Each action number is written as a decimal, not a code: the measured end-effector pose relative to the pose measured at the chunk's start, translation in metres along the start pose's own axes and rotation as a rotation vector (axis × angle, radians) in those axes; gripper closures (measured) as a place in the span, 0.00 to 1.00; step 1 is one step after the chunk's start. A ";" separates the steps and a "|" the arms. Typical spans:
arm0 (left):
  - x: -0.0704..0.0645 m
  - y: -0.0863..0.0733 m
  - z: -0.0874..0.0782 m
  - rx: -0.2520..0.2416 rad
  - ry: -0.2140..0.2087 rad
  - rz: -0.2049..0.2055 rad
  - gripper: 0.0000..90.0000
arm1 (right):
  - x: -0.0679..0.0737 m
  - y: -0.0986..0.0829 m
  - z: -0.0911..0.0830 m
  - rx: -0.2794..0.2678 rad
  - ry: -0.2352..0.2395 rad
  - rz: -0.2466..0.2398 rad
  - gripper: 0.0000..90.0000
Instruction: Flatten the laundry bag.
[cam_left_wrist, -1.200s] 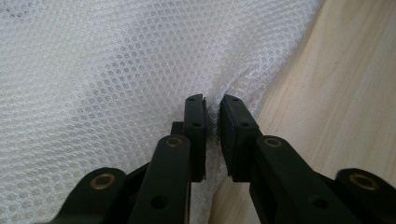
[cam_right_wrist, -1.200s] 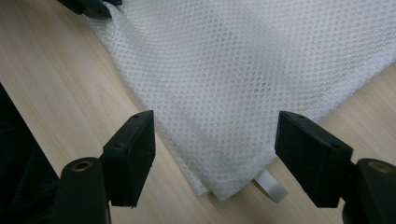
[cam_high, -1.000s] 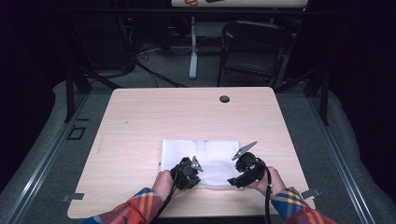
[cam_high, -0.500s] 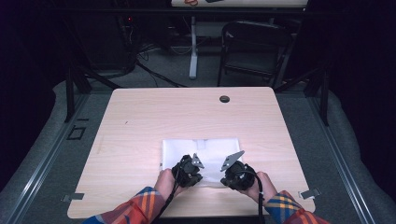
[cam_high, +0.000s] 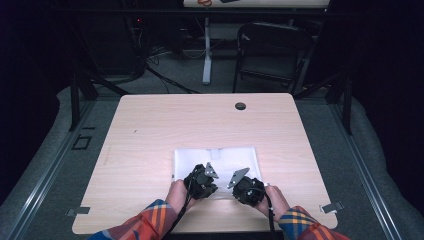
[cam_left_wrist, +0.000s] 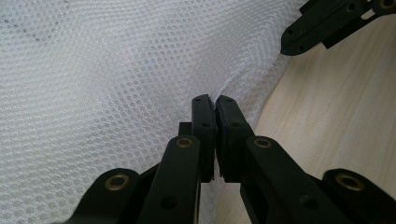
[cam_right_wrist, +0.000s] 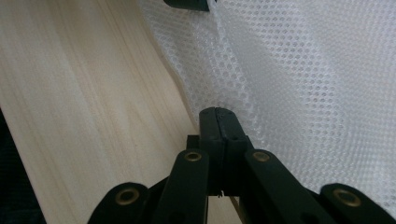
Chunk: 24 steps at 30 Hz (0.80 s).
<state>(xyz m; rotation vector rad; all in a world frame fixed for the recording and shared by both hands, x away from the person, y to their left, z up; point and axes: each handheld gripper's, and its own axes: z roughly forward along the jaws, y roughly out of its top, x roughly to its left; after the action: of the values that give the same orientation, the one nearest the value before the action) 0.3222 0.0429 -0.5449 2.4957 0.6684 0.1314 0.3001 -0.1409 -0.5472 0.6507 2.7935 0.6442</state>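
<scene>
The right gripper (cam_high: 248, 188) has been sliding inward along the near edge of the white mesh cloth (cam_high: 220, 157) since the earlier frames and is now sitting close beside the left gripper (cam_high: 201, 181). The cloth is lying flat on the table (cam_high: 150, 130), toward its near side. Both grippers are clamping the cloth's near hem, jaws pressed together on the mesh (cam_left_wrist: 116, 79), likely so the edge can be lifted evenly for a fold.
</scene>
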 end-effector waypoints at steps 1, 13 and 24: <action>0.000 0.000 0.000 -0.001 0.000 0.000 0.97 | 0.001 0.000 0.001 0.002 -0.004 0.000 1.00; 0.000 0.000 -0.002 -0.012 -0.008 -0.005 0.97 | -0.001 0.004 0.013 0.003 -0.018 -0.011 1.00; 0.002 0.001 -0.006 -0.031 -0.006 -0.007 0.97 | -0.006 0.003 0.014 -0.005 0.024 0.039 1.00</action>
<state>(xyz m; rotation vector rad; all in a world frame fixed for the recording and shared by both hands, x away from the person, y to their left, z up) 0.3227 0.0458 -0.5395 2.4633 0.6676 0.1304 0.3104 -0.1365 -0.5573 0.7030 2.8070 0.6705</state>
